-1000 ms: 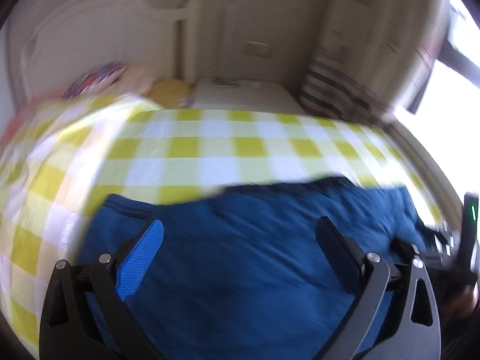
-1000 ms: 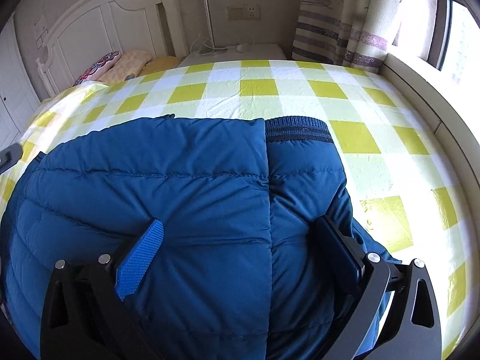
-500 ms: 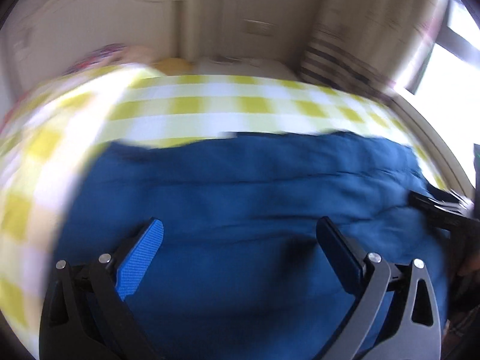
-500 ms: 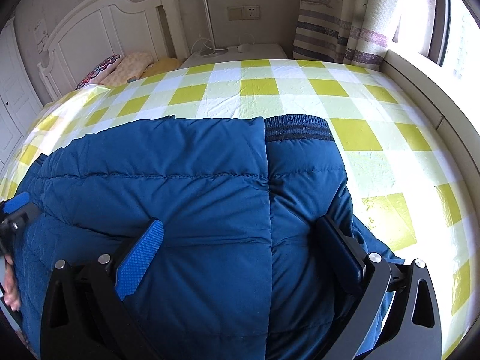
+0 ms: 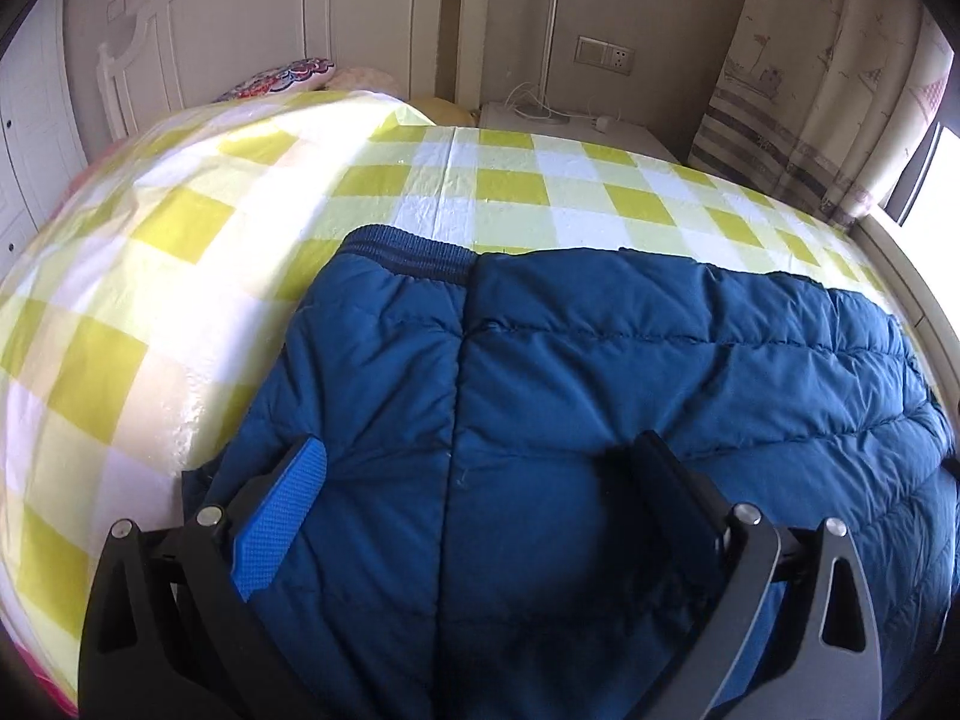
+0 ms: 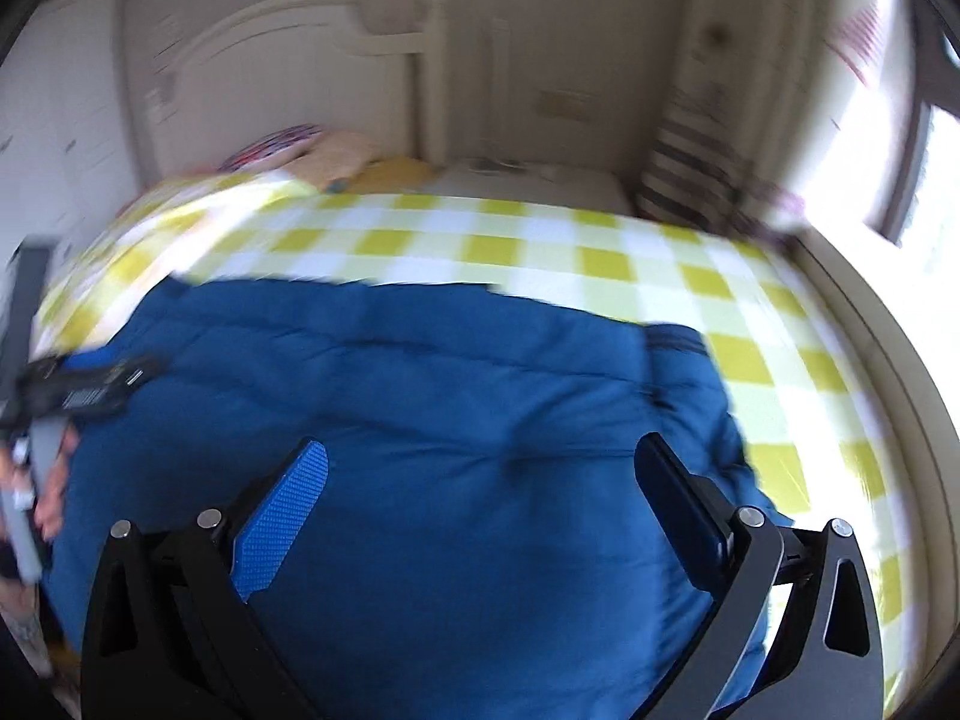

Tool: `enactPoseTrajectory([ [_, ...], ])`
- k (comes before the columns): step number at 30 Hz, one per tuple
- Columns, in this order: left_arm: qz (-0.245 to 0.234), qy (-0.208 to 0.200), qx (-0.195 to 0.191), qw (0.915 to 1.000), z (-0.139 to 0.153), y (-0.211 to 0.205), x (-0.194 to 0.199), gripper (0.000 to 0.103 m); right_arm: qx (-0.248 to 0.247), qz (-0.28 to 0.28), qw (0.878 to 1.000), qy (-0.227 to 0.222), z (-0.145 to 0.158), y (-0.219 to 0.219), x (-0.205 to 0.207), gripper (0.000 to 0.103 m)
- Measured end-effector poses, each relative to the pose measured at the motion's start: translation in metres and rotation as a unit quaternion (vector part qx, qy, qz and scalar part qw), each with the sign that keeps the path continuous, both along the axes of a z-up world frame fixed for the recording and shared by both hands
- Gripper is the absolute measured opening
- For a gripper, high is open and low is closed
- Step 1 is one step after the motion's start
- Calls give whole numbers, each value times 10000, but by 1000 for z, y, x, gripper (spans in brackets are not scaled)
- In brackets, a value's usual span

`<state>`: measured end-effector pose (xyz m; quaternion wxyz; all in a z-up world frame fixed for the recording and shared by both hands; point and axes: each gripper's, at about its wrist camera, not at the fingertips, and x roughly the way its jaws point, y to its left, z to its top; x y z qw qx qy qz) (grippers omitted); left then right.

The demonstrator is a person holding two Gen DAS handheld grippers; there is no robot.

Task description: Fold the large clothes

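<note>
Over jacket (image 5: 600, 390): both claws wide apart, empty.

Left tool (image 5: 480, 483): fingers spread wide at lower frame. Right tool (image 6: 480, 480): likewise spread. Person's hand (image 6: 51, 480) at left edge, gripping the left tool's handle.

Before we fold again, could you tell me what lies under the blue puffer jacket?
The yellow checked bedsheet shows around the blue puffer jacket; anything directly beneath is covered.

Blue quilted jacket (image 5: 600, 396) flat on bed
</note>
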<state>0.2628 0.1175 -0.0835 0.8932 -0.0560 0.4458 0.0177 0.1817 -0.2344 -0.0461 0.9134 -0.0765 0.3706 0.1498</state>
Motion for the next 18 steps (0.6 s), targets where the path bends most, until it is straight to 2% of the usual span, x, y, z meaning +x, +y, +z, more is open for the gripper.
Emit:
enactPoseTrajectory([
  [3,-1,3,27,10000,-1,0,2,101,-451,609,9970,128,-23,37,-15,98],
  [4,0,2,12,10000,-1,1,3,101,-472,614,9970,72,-26,38,-16,98],
  [6,-1,3,-41,10000,-1,3,2,101,-174,627,9975,284,-26,26,-9,98],
  [10,1,-9,-71,10000,0,1,1,101,102,-173,9993,321,-23,-36,0,98],
  [12,2,-8,-58,10000,0,1,1,101,450,-740,9955,388,-26,-77,0,98],
  [14,3,-6,-26,10000,-1,0,1,101,673,-1095,9909,400,-31,-101,-3,98],
  [18,4,-6,-25,10000,-1,0,1,101,990,-1199,9862,576,-40,-114,-2,98],
])
